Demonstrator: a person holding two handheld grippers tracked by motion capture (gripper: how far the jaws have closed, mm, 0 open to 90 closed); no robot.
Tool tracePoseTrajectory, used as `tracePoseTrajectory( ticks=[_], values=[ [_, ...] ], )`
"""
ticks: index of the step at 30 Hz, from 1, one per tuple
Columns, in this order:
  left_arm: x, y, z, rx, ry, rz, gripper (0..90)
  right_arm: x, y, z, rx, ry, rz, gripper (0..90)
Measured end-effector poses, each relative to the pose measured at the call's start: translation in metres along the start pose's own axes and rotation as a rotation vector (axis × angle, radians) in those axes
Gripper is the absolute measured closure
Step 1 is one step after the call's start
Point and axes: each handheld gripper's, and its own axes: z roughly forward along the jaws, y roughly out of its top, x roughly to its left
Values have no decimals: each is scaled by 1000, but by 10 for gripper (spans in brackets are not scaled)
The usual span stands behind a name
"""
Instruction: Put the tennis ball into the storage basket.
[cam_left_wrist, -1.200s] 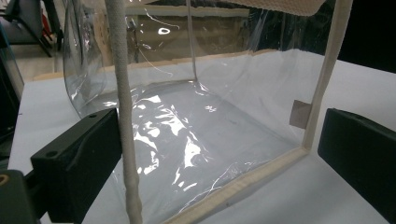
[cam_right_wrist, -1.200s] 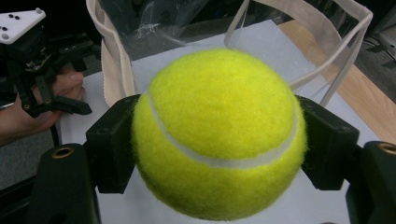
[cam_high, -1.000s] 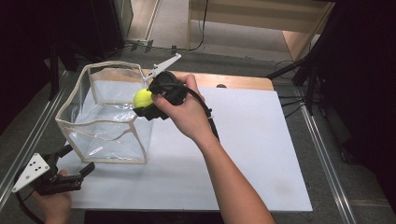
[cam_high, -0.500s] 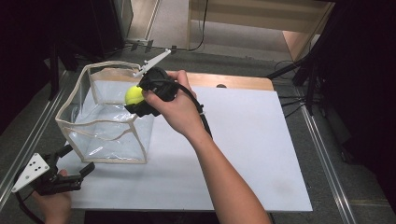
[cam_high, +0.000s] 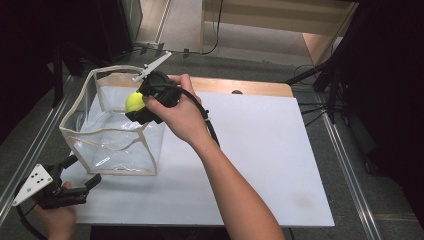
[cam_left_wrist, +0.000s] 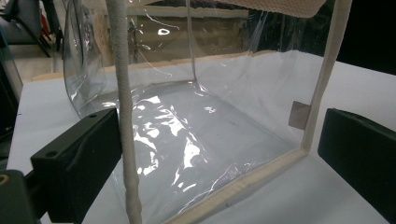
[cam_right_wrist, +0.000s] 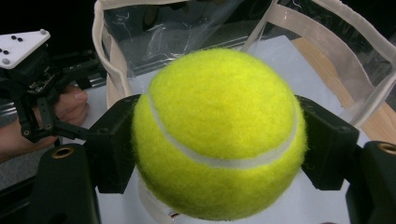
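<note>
The right gripper (cam_high: 136, 111) grips the tennis ball (cam_high: 134, 102) above the clear bag (cam_high: 107, 145), probably inside its rim; dropping it remains.

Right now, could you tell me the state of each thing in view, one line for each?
Tennis ball: held in the air, above the open top of the bag.
Right tool: shut on the tennis ball.
Left tool: open, jaws apart near the bag's lower corner, holding nothing.
Clear bag: upright on the white board, top open, nothing inside.
White board: flat on the table.
</note>
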Motion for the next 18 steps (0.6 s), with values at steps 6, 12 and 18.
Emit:
tracePoseTrajectory(
  ticks=[6,12,18],
  values=[
    [0,0,0,0,0,0,1,-1,1,9,9,2,-4,231],
    [0,0,0,0,0,1,1,-1,1,15,27,-1,-6,231],
    [0,0,0,-1,1,0,1,-3,0,26,59,-3,-3,231]
  ],
)
